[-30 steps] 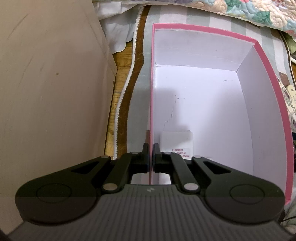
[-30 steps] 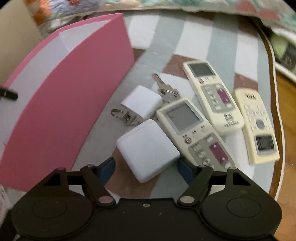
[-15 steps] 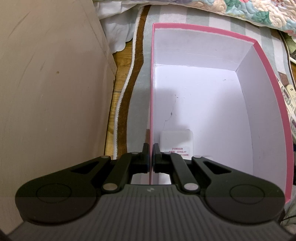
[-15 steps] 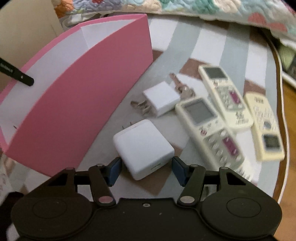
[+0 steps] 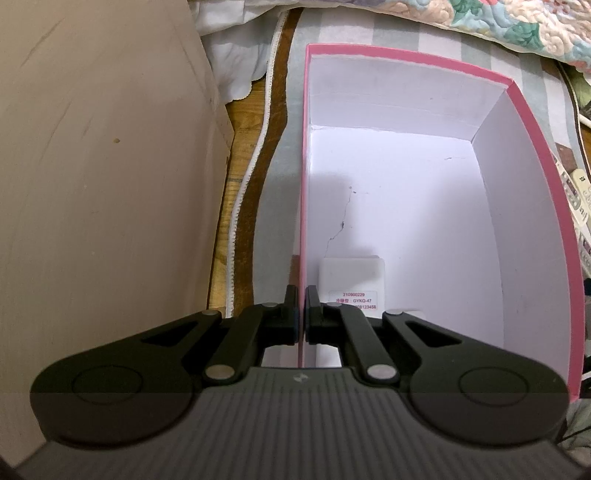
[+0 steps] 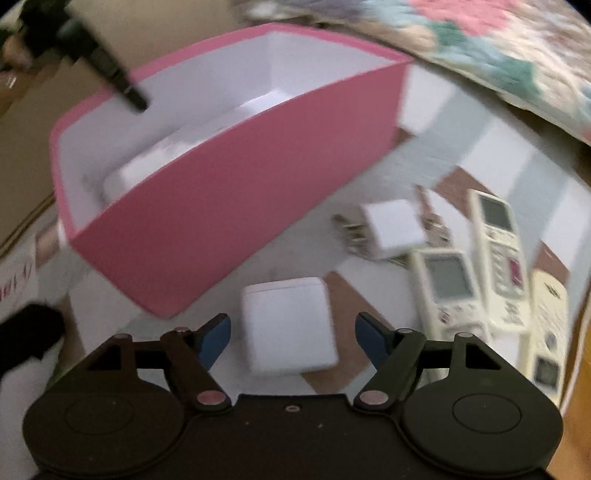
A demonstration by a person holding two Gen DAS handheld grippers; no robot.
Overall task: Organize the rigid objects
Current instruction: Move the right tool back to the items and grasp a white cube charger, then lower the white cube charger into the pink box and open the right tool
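Left wrist: left gripper [image 5: 302, 314] clamps pink box [image 5: 532, 155] wall; right gripper [image 6: 291, 332] spread over striped cloth [image 6: 491, 147].

Beige wall panel [image 5: 103, 177] filling left side. Wooden floor [image 5: 236, 147] showing beside white-trimmed brown mat edge [image 5: 273, 122]. Grey-and-white striped cloth [image 6: 491, 144] covering surface. Floral quilt [image 5: 517, 22] lying along far edge.

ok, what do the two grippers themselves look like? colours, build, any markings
Both are matte black: two round lobes, linkage arms with silver pivot pins. The left gripper has a ribbed grey body bearing a small pale logo, with blue barely showing on its jaws. The right gripper has a smooth black body and blue-faced jaws. No cables or sleeves visible.
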